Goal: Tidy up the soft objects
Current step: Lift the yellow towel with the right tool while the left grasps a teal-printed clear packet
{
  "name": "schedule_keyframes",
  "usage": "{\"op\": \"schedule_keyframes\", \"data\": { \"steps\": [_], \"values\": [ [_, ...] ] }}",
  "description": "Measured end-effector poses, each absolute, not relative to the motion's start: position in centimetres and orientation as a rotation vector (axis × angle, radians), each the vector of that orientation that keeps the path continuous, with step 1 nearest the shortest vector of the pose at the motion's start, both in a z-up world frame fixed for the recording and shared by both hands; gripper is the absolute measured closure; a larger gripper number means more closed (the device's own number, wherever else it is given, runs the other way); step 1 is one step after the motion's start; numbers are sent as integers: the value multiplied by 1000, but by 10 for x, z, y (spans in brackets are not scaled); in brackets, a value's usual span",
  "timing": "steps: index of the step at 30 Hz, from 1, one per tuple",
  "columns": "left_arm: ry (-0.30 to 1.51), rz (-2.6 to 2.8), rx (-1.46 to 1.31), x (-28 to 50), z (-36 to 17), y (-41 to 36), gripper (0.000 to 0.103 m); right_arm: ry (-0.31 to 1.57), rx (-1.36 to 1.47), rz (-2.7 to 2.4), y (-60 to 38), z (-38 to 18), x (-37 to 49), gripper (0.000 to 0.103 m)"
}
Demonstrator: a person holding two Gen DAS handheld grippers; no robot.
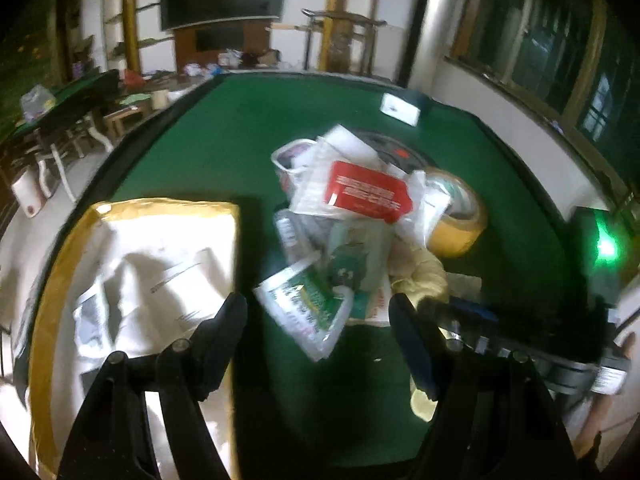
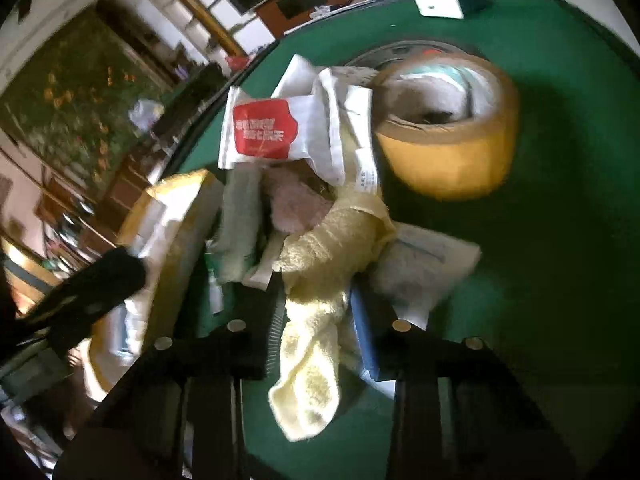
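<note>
A pile of soft packets lies on the green table (image 1: 224,136): a white packet with a red label (image 1: 366,194) (image 2: 266,130), a green-printed packet (image 1: 310,306), a pale yellow towel (image 1: 424,274) (image 2: 320,312) and a pink fluffy item (image 2: 296,206). My right gripper (image 2: 316,316) is shut on the yellow towel, which hangs down between its fingers. My left gripper (image 1: 318,312) is open and empty, just short of the green-printed packet. The right gripper also shows at the right of the left wrist view (image 1: 460,308).
A cardboard box wrapped in yellow tape (image 1: 140,280) (image 2: 172,224) stands left of the pile. A big roll of tan tape (image 1: 460,216) (image 2: 448,128) stands right of it. A white card (image 1: 400,109) (image 2: 438,5) lies near the table's far edge.
</note>
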State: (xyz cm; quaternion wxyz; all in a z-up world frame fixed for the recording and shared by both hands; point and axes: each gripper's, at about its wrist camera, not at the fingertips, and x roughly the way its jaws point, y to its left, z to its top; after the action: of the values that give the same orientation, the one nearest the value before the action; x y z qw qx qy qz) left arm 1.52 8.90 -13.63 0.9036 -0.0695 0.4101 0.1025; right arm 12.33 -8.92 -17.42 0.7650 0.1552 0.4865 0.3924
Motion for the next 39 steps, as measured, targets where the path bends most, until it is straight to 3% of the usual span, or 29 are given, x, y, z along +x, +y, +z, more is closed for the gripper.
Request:
{"op": "schedule_keyframes", "data": {
  "steps": [9,11,15,17,20,26,32,33,35,36,37,39],
  "values": [
    [937,120,-107,70,-163,62,35,897,499,831,-145,-158,106,74],
    [951,124,-57,83,-171,54,50,863,528,866,-151,-154,102,74],
    [1008,165,-27,98,-190,53,60,749,542,863,-169,-146,94,74],
    [1003,169,-15,98,-191,51,77,721,594,885,-181,-148,98,74],
    [989,174,21,96,-190,46,91,707,642,912,-191,-151,106,75],
    [975,209,-28,84,-177,51,94,752,663,949,-187,-161,119,94],
    [943,132,-283,67,-159,63,94,812,515,934,-163,-162,111,94],
    [944,129,-292,64,-158,62,94,807,497,927,-163,-161,110,93],
    [939,104,-307,58,-154,60,94,794,488,885,-169,-160,107,71],
    [941,94,-312,56,-153,60,94,788,484,856,-173,-160,106,52],
    [946,78,-325,52,-151,60,94,782,481,829,-176,-160,105,43],
    [937,39,-360,43,-146,62,94,827,451,801,-174,-164,106,43]
  ]
}}
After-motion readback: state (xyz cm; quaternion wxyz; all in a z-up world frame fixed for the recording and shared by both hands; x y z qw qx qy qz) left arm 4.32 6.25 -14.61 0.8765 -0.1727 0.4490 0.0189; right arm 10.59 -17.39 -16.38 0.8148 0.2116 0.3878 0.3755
